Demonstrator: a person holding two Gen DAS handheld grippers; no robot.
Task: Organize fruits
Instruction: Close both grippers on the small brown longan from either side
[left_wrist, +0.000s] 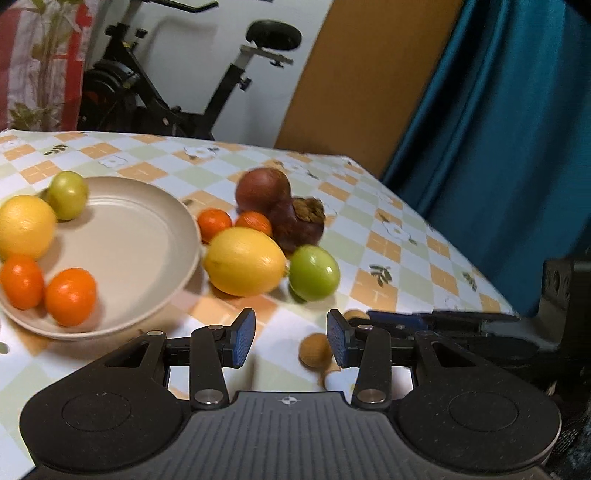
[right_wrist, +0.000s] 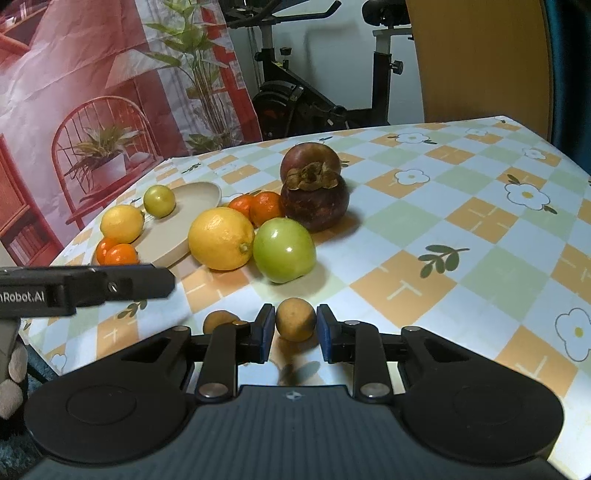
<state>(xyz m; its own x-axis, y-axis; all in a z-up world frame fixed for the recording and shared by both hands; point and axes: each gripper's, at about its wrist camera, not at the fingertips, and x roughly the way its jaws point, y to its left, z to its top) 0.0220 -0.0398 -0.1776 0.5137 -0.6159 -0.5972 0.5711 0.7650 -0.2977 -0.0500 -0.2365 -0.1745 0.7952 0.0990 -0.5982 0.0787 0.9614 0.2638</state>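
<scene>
My right gripper (right_wrist: 295, 329) is shut on a small brown longan (right_wrist: 295, 318) just above the tablecloth. A second longan (right_wrist: 221, 320) lies to its left; in the left wrist view that longan (left_wrist: 315, 350) sits low beside the right pad of my open left gripper (left_wrist: 291, 339), untouched. A beige plate (left_wrist: 129, 240) holds a lemon (left_wrist: 26, 226), a green fruit (left_wrist: 67, 195) and two tangerines (left_wrist: 70, 295). Beside the plate on the cloth lie a lemon (left_wrist: 244, 266), a green fruit (left_wrist: 314, 272), two tangerines (left_wrist: 214, 223) and two mangosteens (left_wrist: 297, 225).
The table has a checked flower-print cloth (right_wrist: 461, 229); its right edge (left_wrist: 443, 236) runs along a teal curtain (left_wrist: 498, 129). An exercise bike (left_wrist: 166, 96) stands behind the far edge. My right gripper's body (left_wrist: 461, 325) lies close to the right of the left one.
</scene>
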